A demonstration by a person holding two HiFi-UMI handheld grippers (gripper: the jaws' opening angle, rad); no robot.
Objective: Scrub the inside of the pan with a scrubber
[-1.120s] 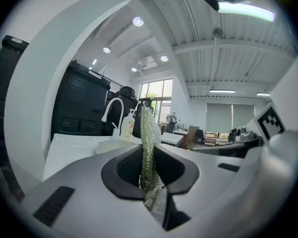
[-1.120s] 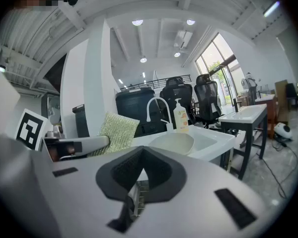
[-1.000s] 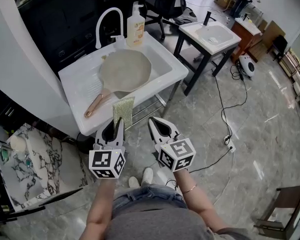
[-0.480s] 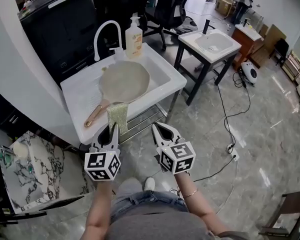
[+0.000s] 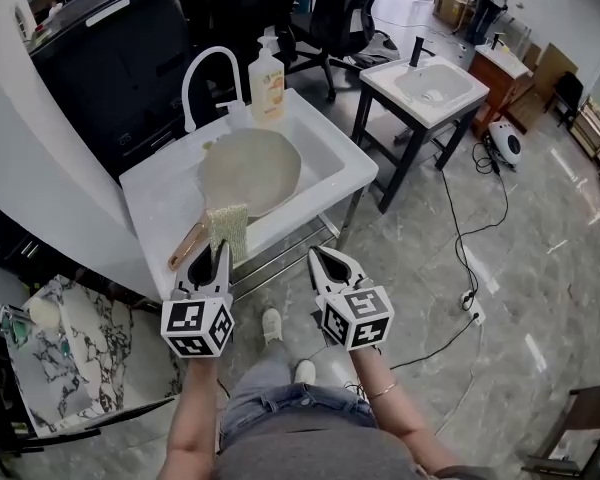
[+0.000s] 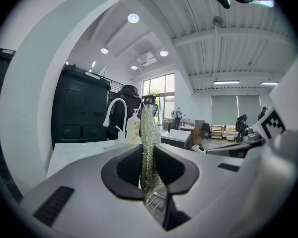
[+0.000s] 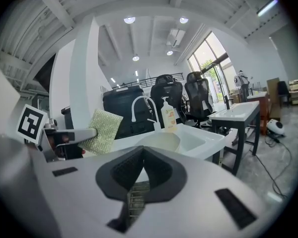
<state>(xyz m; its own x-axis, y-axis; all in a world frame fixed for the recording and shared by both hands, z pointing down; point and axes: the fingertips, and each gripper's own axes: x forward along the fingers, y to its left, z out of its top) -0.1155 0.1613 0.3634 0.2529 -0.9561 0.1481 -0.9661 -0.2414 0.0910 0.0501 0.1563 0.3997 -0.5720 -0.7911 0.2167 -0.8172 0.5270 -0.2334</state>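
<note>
Bright even ceiling light, sharp focus, strong fisheye edge distortion

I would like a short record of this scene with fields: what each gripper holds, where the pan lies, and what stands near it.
left gripper: shut on the scrubber, which stands upright between the jaws
right gripper: shut, empty
pan: in the sink, inside facing up, handle toward the person
scrubber to pan: apart, scrubbing not yet begun
behind the pan: faucet, soap bottle
</note>
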